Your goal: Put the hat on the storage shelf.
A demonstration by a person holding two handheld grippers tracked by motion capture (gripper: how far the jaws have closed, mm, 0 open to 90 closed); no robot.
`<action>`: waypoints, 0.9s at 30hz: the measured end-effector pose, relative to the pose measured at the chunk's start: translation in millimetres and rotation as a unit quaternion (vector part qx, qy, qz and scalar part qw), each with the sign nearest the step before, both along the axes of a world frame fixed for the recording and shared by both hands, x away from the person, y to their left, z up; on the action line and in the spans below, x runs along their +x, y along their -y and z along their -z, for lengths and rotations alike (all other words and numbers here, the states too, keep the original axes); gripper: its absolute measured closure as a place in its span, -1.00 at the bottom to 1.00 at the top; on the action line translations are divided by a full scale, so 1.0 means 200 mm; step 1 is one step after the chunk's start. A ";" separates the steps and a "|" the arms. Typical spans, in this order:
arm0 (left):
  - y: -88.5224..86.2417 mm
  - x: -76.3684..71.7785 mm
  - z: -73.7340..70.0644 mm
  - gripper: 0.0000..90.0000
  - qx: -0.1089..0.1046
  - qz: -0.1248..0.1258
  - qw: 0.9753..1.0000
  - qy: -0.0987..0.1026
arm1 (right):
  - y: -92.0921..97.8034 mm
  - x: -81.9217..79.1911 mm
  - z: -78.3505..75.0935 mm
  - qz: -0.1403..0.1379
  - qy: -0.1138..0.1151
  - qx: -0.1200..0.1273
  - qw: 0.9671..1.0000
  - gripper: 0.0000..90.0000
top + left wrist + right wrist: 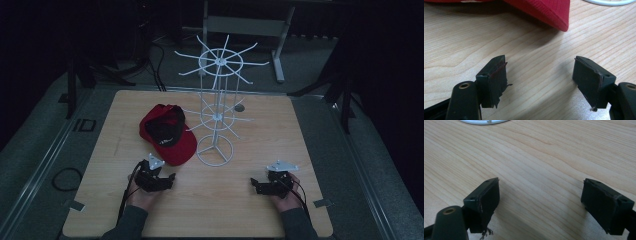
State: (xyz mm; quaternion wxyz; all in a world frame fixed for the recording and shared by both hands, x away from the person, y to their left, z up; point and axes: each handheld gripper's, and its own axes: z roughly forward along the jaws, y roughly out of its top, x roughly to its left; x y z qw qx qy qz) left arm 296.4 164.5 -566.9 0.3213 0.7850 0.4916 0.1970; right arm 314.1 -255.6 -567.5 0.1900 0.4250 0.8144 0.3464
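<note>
A red cap with a black inner lining lies on the wooden table, left of a white wire display stand with spoke-like hooks. My left gripper rests low near the table's front left, just in front of the cap's brim, jaws open with nothing between them. The left gripper's fingers hover over bare wood. My right gripper sits at the front right, also open and empty, its fingers over bare wood. The stand's round base lies farther ahead.
The stand's ring base sits mid-table right of the cap. A black cable loop lies on the floor at left. A grey metal frame stands behind the table. Dark surroundings ring the tabletop.
</note>
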 end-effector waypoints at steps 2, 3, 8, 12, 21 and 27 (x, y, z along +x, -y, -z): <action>0.00 0.00 0.00 -0.37 0.000 0.000 1.000 -0.001 | 0.00 0.00 0.00 0.000 0.000 0.000 1.000 -0.66; 0.00 0.00 0.00 -0.36 0.000 0.000 1.000 -0.001 | 0.00 0.00 0.00 0.000 0.000 0.000 1.000 -0.66; -0.01 0.00 -0.01 -0.25 0.002 0.002 1.000 -0.002 | 0.00 0.00 0.00 0.000 0.000 0.000 1.000 -0.66; -0.02 0.00 -0.01 -0.13 0.002 0.005 1.000 -0.005 | 0.00 0.00 0.00 0.000 0.000 0.000 1.000 -0.66; -0.05 0.00 -0.03 0.11 -0.016 0.004 1.000 -0.026 | 0.00 0.00 0.00 0.000 0.000 0.000 1.000 -0.66; -0.06 -0.01 -0.05 0.12 -0.018 -0.001 1.000 -0.022 | 0.00 0.00 0.00 0.000 0.000 0.000 1.000 -0.66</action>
